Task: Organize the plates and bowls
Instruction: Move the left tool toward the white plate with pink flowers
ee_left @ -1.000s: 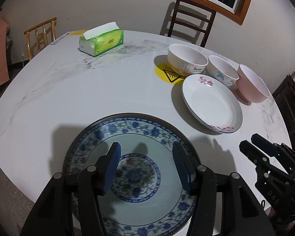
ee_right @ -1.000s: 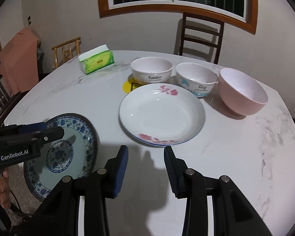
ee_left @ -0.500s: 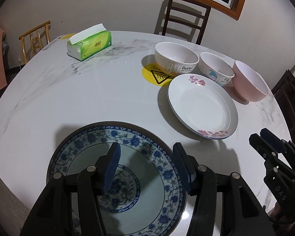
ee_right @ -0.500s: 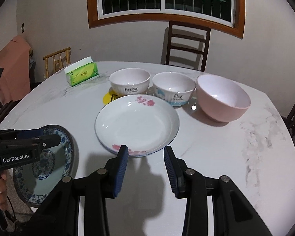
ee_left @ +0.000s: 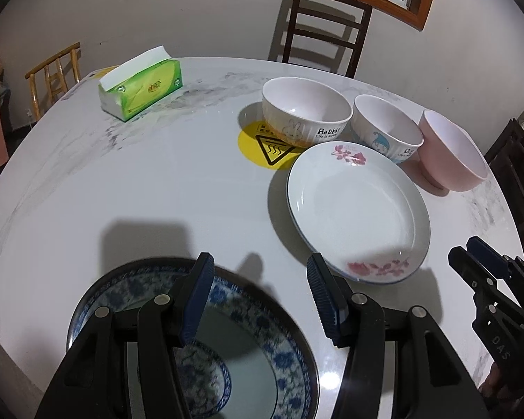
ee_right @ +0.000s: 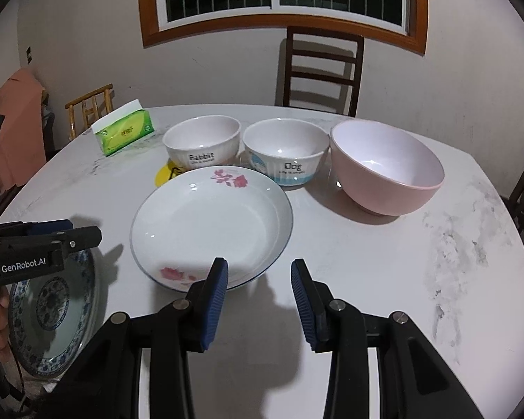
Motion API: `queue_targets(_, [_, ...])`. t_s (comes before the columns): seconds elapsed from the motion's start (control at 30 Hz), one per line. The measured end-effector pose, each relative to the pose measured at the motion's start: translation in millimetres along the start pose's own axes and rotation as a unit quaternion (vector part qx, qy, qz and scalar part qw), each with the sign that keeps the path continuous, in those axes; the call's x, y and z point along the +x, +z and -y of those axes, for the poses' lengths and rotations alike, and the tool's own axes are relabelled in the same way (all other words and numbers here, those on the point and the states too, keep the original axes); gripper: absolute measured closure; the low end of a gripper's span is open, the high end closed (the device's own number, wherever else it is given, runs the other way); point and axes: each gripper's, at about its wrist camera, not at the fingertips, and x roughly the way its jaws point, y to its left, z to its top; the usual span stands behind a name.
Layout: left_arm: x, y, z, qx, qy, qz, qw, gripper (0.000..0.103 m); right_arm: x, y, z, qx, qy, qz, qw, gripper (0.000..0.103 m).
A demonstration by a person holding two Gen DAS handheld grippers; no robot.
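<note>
A: Where is the flowered plate (ee_right: 211, 225) sitting right now?

B: It is lying flat on the table (ee_right: 384, 265), mid-table, just in front of the rabbit bowl (ee_right: 202, 145) and the dog bowl (ee_right: 285, 152), with the pink bowl (ee_right: 386, 167) off to its right. The blue plate (ee_left: 262, 342) is resting at the near edge, well apart from it.

A: And the claws?

B: The right gripper (ee_right: 258, 296) is hovering with its jaws parted and empty, one pad overlapping the plate's near rim in the view (touching or not, I cannot tell). The left gripper (ee_left: 258, 296) is hanging over the blue plate's far rim, jaws also apart, gripping nothing.

A: What is the step calling for, in your judgement?

B: Probably taking the flowered plate by its near rim. I am thinking one pad should be sliding under the lip, the other over it, pinching firmly before lifting level, since glazed china is slippery.

A: Risks?

B: Nudging it into the bowls behind.
</note>
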Motion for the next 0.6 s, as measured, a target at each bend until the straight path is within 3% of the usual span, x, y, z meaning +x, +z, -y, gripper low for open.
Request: queue_targets(0.6, [53, 38, 6, -0.004, -0.048, -0.052, 0.9975, 0.054, 59, 27, 40, 0.051, 0.051, -0.053, 0.996, 0.065])
